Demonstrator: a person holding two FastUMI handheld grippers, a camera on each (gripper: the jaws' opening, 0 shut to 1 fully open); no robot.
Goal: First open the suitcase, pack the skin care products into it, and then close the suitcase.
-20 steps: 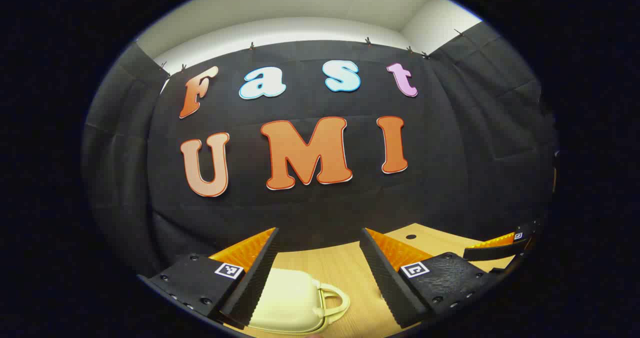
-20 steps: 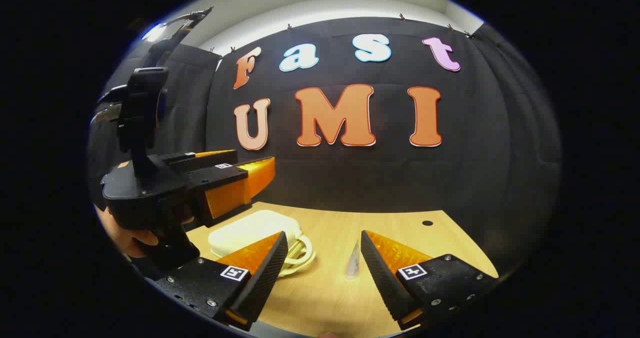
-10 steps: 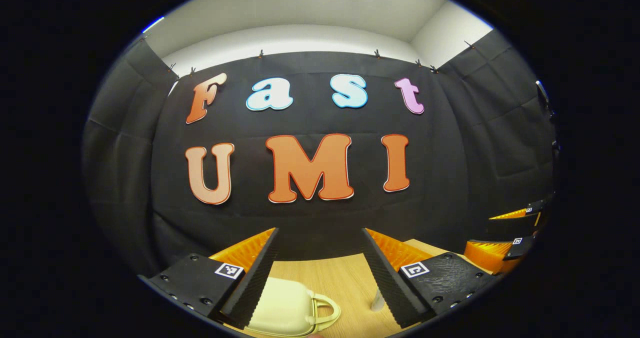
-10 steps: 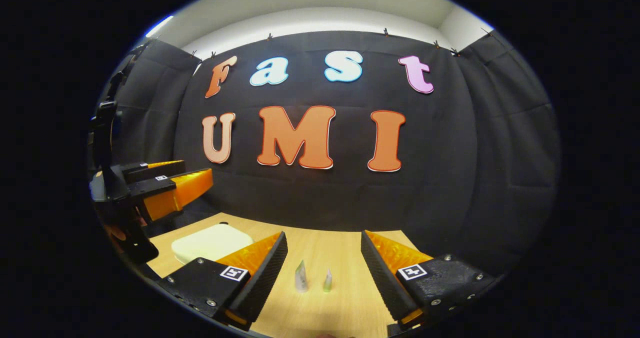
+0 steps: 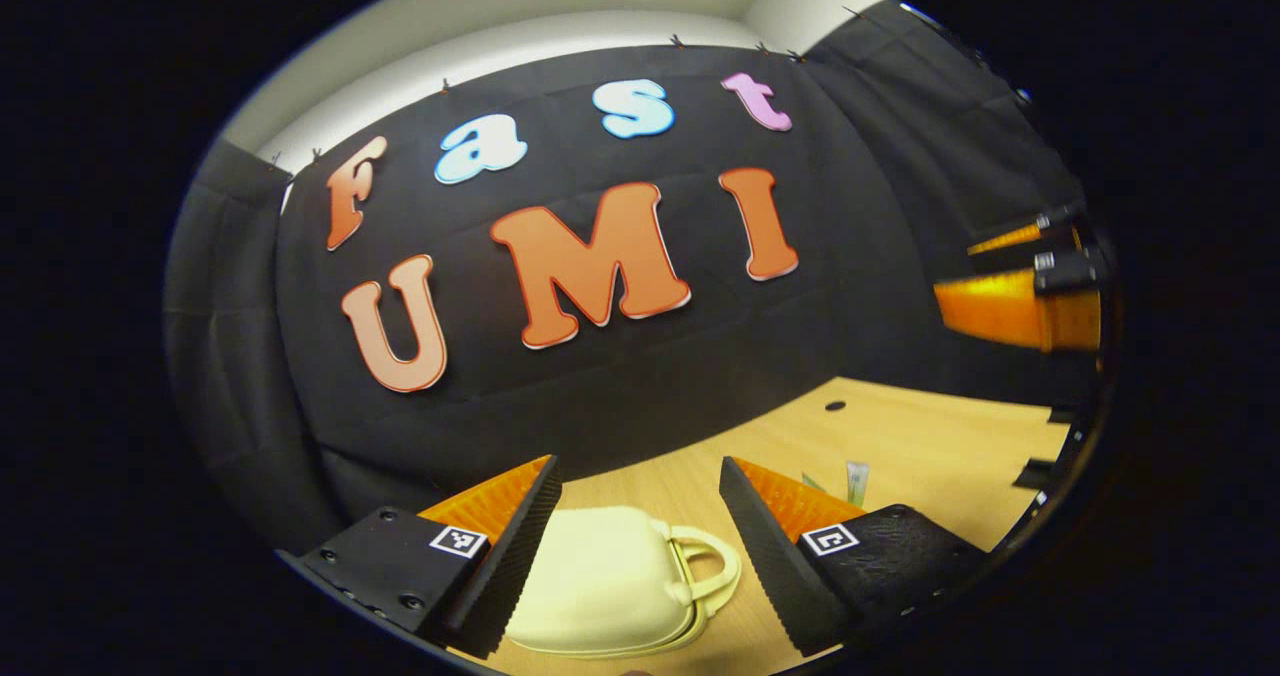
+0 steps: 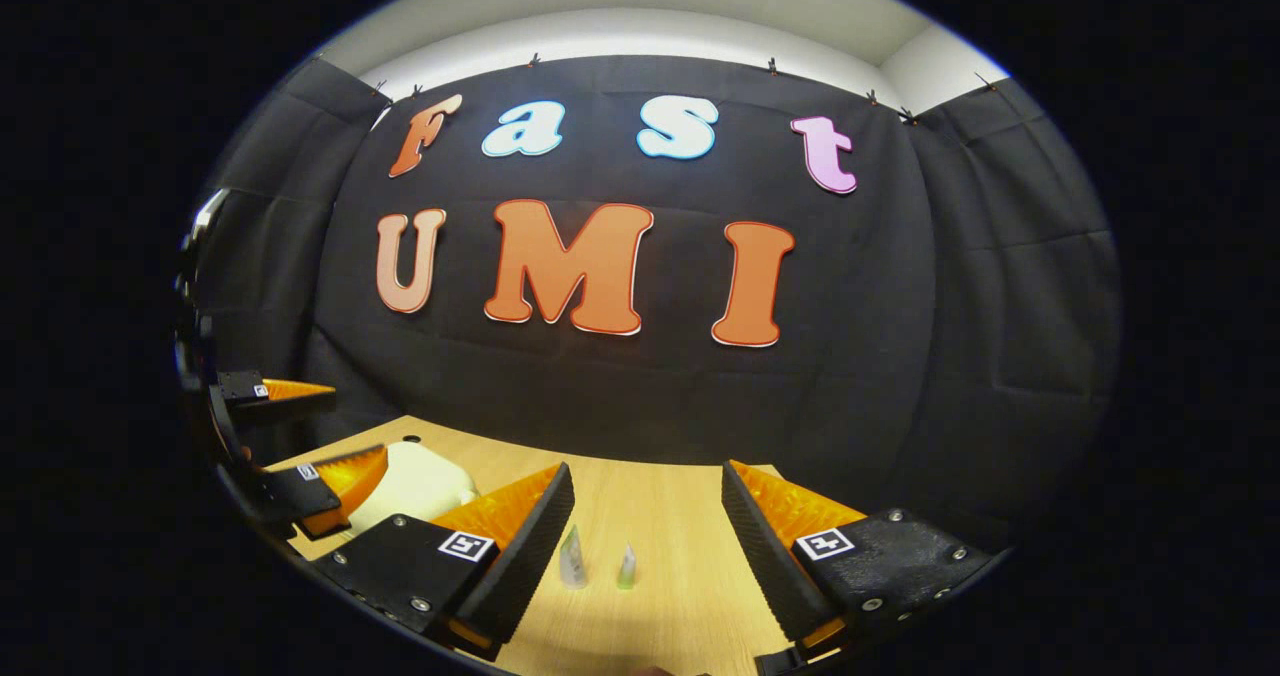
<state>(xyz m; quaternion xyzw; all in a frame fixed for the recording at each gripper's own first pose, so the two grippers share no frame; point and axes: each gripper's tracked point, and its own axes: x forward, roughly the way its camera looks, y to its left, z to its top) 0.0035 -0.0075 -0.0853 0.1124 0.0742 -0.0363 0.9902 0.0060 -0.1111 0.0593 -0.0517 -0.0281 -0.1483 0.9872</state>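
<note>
At the left, the cream suitcase (image 5: 610, 581) is seen lying flat and closed on the worktop (image 5: 930, 446), its handle (image 5: 706, 568) turned toward 3 o'clock. The left gripper (image 5: 636, 546) is held above it with fingers spread wide and nothing between them, apparently so the case can be opened first. Farther right, two small skin care tubes (image 6: 598, 562) are stood upright near each other on the wood, between the suitcase and the right side of the worktop, well apart from the case. The right gripper (image 6: 646, 546) is held over them at 6 o'clock, fingers also wide and empty, probably poised so packing can follow once the lid is up.
</note>
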